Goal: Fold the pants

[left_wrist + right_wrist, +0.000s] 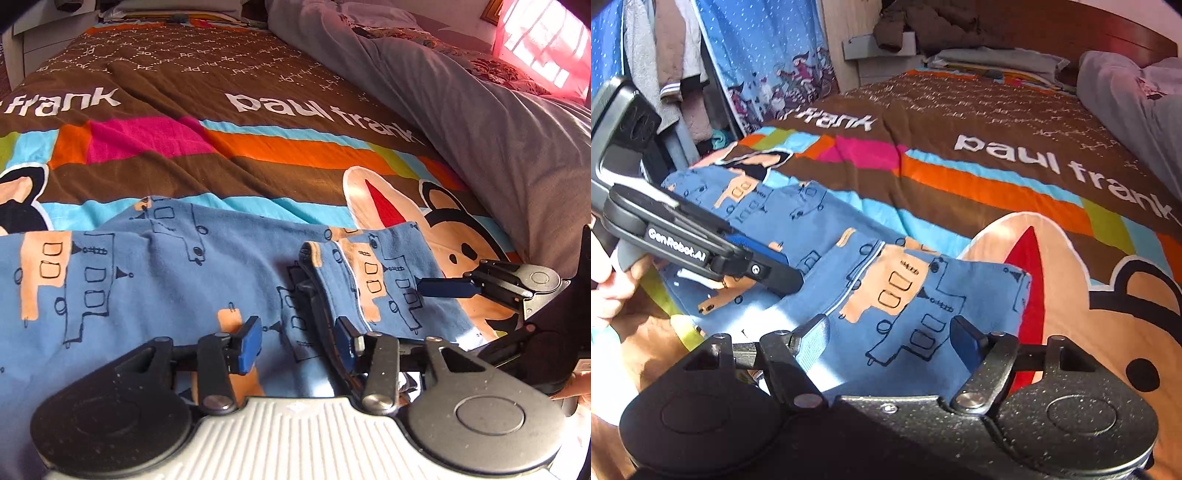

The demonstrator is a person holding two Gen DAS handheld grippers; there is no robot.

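Blue printed pants [155, 280] lie across the near edge of a bed [229, 155] with a bright striped cover, their right end doubled over into a thick flap [923, 295]. The left gripper [299, 341] hangs just above the cloth beside the flap's edge with its jaws apart and nothing clamped, and the right gripper [886, 339] hovers over the flap itself, jaws wide apart and also empty. Since neither holds anything, the springy flap could slump or open out, and a careless grab could pinch only the top layer and drag the fold crooked.
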